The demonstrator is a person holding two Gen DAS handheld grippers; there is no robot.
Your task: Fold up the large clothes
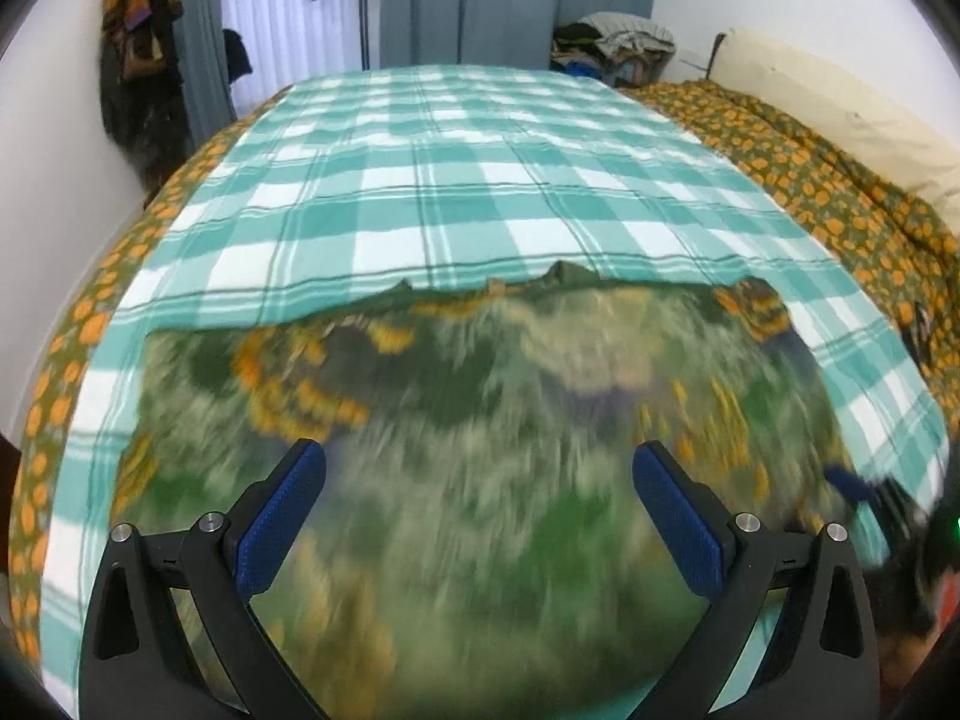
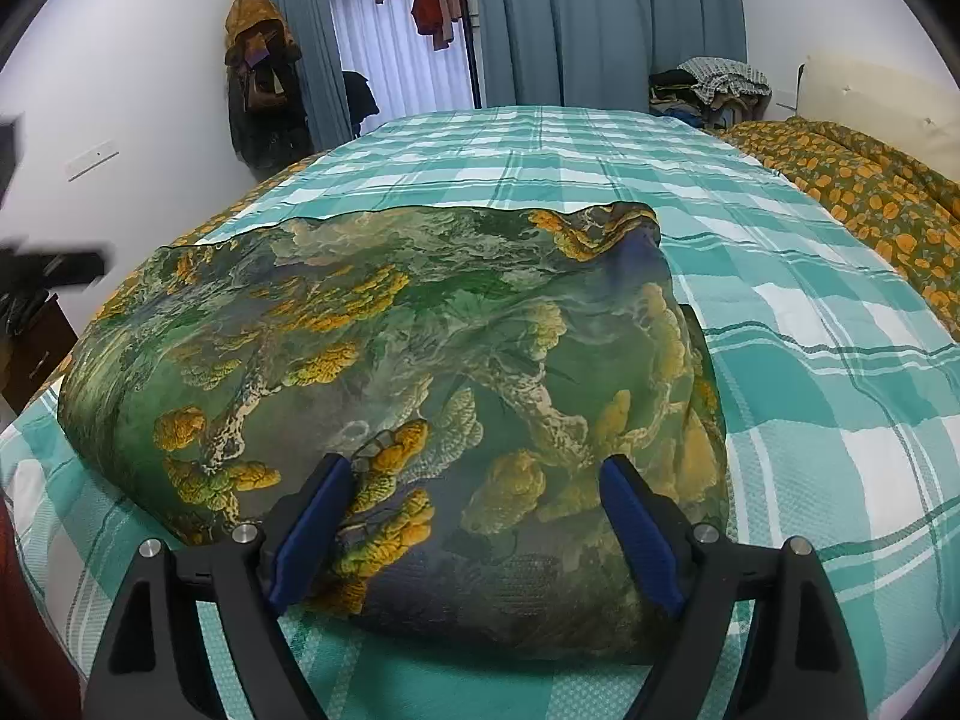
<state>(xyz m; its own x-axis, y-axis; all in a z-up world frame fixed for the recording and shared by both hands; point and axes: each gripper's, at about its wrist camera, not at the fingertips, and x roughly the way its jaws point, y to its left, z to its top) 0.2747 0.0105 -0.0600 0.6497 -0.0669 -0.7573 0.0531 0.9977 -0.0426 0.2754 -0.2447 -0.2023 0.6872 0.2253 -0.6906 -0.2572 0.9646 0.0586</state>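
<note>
The folded garment (image 2: 390, 372) lies on the checked sheet (image 2: 810, 360) (quilt (image 2: 870, 192) bunched right), curtains (image 2: 600, 18) behind.

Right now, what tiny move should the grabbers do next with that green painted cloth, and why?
Probably lower the right gripper and close it on the near edge of the green cloth. Both grippers are open and hold nothing, and the cloth lies in a rough rectangle on the checked sheet.

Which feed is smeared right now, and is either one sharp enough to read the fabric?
Left wrist: the printed cloth is motion-blurred, though the checked sheet beyond stays crisp. Right wrist: the cloth is sharp, its pattern readable; fisheye bends the sheet edges.
</note>
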